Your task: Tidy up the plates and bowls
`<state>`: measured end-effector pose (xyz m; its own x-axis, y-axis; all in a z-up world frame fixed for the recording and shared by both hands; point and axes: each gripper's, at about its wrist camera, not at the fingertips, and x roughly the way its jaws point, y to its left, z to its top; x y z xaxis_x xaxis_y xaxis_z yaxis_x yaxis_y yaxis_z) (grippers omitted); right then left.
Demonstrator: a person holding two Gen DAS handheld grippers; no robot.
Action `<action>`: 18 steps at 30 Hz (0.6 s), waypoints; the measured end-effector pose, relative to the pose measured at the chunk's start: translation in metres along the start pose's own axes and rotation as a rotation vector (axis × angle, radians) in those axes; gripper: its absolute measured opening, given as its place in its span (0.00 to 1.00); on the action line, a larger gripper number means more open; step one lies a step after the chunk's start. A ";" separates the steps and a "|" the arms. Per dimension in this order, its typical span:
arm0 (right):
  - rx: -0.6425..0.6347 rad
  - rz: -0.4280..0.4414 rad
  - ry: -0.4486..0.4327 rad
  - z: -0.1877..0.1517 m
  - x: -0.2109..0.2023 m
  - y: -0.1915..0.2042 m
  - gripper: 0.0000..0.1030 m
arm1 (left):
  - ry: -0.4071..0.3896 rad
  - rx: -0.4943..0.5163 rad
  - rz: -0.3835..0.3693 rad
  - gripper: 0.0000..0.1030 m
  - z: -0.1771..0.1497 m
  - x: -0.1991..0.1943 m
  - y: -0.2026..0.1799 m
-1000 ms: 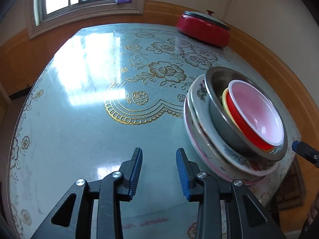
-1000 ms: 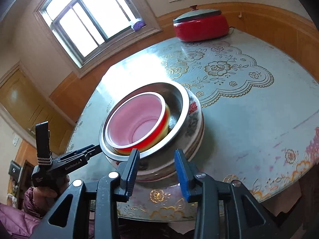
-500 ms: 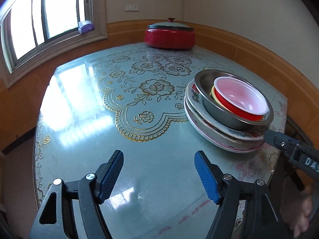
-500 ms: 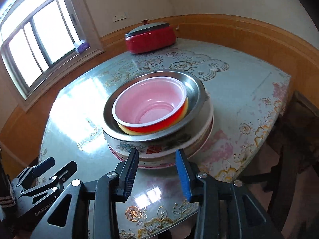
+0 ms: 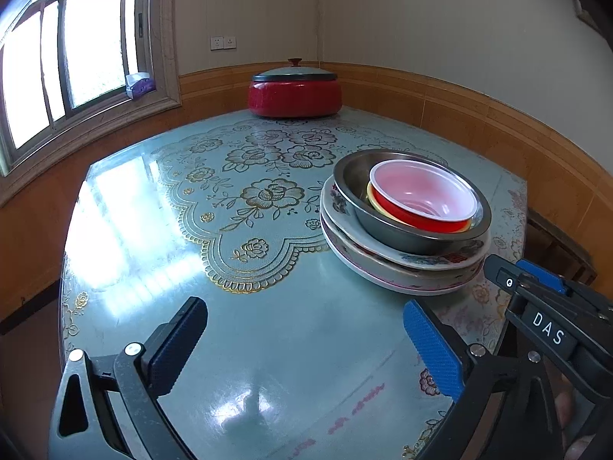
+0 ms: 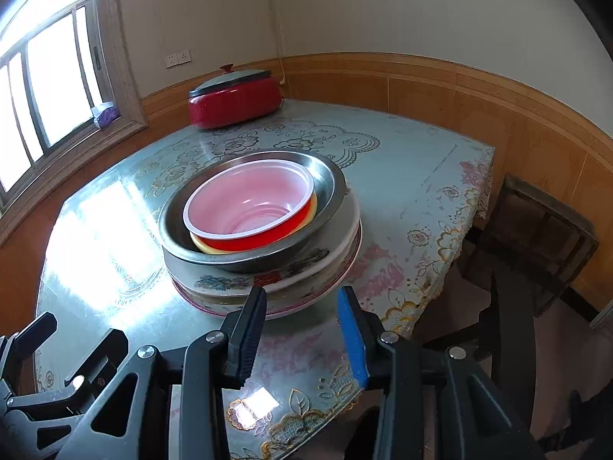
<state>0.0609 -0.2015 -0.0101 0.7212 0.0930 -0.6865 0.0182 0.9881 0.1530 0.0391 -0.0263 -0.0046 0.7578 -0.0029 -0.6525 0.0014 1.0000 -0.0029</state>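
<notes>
Corner room, wood wainscot, window (image 5: 69,61) far left of left gripper (image 5: 306,345); glossy floral table (image 5: 153,230) below it; red pot (image 5: 294,94) far ahead; stack (image 6: 264,230) just ahead of half-spread, empty right gripper (image 6: 302,333); left jaws opening, empty

A red lidded pot (image 5: 294,92) stands at the 12 o'clock edge of the counter (image 5: 161,230), which carries a glossy teal cover with a gold floral doily pattern (image 5: 264,199). A window (image 5: 69,57) occupies the wall at 10 o'clock; a purple tissue packet (image 5: 140,85) rests on its sill. Two white wall sockets (image 5: 223,42) sit above the wood wainscot (image 5: 459,115). In the right wrist view, a dark wooden stool (image 6: 536,245) stands at 3 o'clock, beside the counter.
</notes>
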 end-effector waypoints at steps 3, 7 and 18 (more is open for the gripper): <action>-0.001 -0.005 0.011 -0.001 0.003 0.004 0.37 | 0.002 -0.007 -0.008 1.00 0.000 0.001 0.002; 0.003 -0.011 0.022 -0.004 0.004 0.005 0.37 | -0.013 -0.001 -0.019 1.00 0.000 0.000 0.002; 0.018 -0.021 0.019 -0.008 0.002 0.000 0.37 | -0.041 0.012 -0.055 1.00 0.000 -0.007 -0.004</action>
<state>0.0570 -0.2000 -0.0175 0.7069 0.0744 -0.7034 0.0461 0.9875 0.1508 0.0336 -0.0305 -0.0002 0.7824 -0.0584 -0.6200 0.0514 0.9983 -0.0293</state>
